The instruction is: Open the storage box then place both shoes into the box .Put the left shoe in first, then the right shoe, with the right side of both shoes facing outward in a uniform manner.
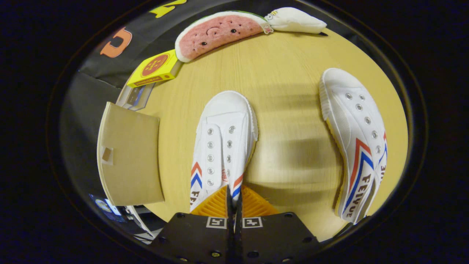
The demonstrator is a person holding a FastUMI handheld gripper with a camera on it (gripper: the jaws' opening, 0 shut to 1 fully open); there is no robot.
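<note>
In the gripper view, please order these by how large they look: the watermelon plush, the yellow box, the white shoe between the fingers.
1. White shoe, gripped at its heel by the gripper; nearness enlarges it.
2. Watermelon plush, not much smaller.
3. Yellow box, clearly smallest.

light wooden table [293, 73] against black cloth wall [84, 91].

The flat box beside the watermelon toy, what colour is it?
Yellow box, with a round red mark on top; gripper view.
</note>
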